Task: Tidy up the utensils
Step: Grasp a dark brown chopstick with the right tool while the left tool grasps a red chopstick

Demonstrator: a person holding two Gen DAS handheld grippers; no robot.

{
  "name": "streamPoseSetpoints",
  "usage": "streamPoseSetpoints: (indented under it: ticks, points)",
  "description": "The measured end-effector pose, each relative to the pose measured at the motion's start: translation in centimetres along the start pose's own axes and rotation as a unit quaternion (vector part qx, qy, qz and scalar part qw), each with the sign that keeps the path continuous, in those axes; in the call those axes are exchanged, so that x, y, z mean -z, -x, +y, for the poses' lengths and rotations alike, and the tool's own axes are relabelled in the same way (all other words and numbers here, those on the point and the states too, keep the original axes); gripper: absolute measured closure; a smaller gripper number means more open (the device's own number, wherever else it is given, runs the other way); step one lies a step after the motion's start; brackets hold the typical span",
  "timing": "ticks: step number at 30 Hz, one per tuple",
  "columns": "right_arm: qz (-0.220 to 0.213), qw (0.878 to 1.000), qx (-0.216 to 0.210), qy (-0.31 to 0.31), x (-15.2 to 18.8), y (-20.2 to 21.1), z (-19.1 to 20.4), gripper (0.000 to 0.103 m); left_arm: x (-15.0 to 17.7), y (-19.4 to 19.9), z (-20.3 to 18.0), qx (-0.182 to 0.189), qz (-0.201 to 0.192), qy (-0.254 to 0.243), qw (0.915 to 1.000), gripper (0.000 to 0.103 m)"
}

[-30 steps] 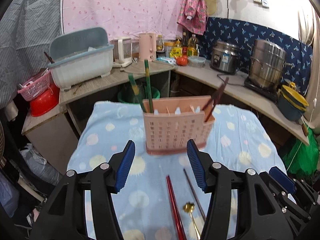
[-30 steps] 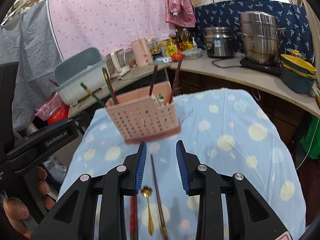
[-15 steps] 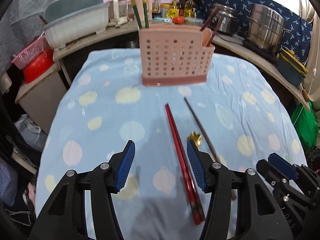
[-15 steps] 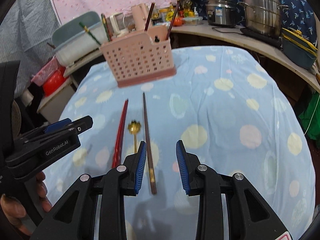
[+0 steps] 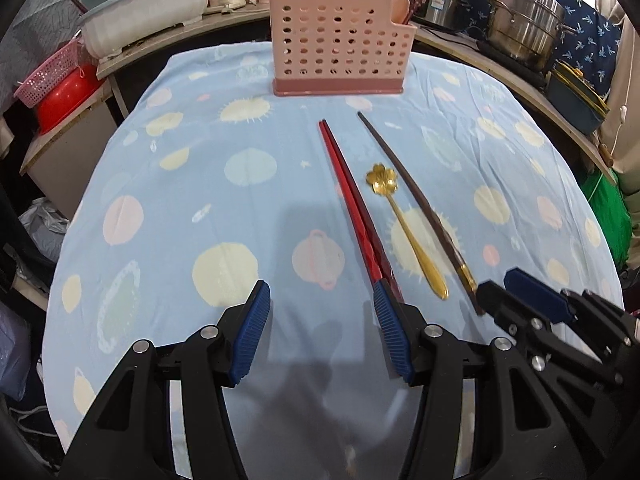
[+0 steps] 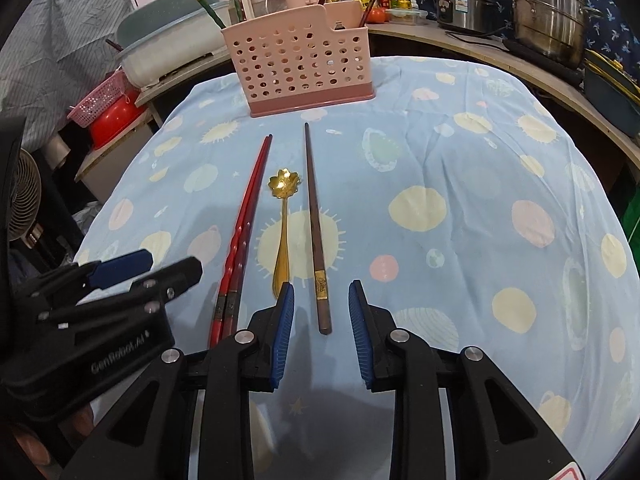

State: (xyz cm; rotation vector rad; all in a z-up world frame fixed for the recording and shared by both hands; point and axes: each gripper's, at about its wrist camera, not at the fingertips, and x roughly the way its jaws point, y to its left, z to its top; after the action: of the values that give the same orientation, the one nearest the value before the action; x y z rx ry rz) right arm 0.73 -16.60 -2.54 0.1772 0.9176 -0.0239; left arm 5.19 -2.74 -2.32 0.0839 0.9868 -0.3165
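A pink perforated utensil holder (image 5: 340, 44) (image 6: 298, 66) stands at the table's far side with green and brown chopsticks in it. On the blue cloth lie a pair of red chopsticks (image 5: 352, 208) (image 6: 244, 220), a gold flower-bowl spoon (image 5: 404, 220) (image 6: 282, 220) and one dark brown chopstick (image 5: 416, 204) (image 6: 314, 224). My left gripper (image 5: 322, 312) is open and empty, its right finger by the red chopsticks' near end. My right gripper (image 6: 321, 310) is open, its fingers either side of the brown chopstick's near end.
A counter behind holds a grey-green dish tub (image 5: 144, 12), steel pots (image 5: 524, 24), a rice cooker (image 6: 464, 4) and bottles. A red basin and pink basket (image 5: 60, 84) sit at the left. A fan (image 6: 20, 200) stands beyond the table's left edge.
Both grippers have moved back and down toward the table's near edge. The holder now looks farther off and the chopsticks' near ends lie close to the fingertips.
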Motion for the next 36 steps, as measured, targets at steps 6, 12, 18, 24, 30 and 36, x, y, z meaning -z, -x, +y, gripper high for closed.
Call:
streamPoseSetpoints:
  ticks: [6,12,18,24,30,36]
  points:
    - [0.015,1.000,0.001,0.003,0.4,-1.2,0.1,0.090,0.9,-0.3,0.1,0.003,0.009,-0.002,0.9999,0.052]
    - [0.015,1.000,0.005,-0.001,0.7,-1.4,-0.2,0.096,1.1,-0.3,-0.3,0.015,0.011,-0.005,0.9998,0.052]
    - [0.015,1.000,0.005,-0.007,0.8,-1.2,-0.6,0.096,1.3,-0.4,-0.8,0.022,0.015,-0.011,0.9996,0.052]
    - [0.016,1.000,0.003,-0.012,0.8,-1.3,-0.8,0.096,1.4,-0.6,-1.2,0.025,0.018,-0.012,0.9994,0.052]
    - [0.016,1.000,0.003,-0.012,0.8,-1.3,-0.8,0.096,1.4,-0.8,-1.3,0.015,0.019,-0.016,0.9996,0.048]
    - [0.015,1.000,0.003,-0.013,0.8,-1.3,-0.8,0.096,1.4,-0.7,0.1,0.003,0.019,0.003,0.9998,0.048]
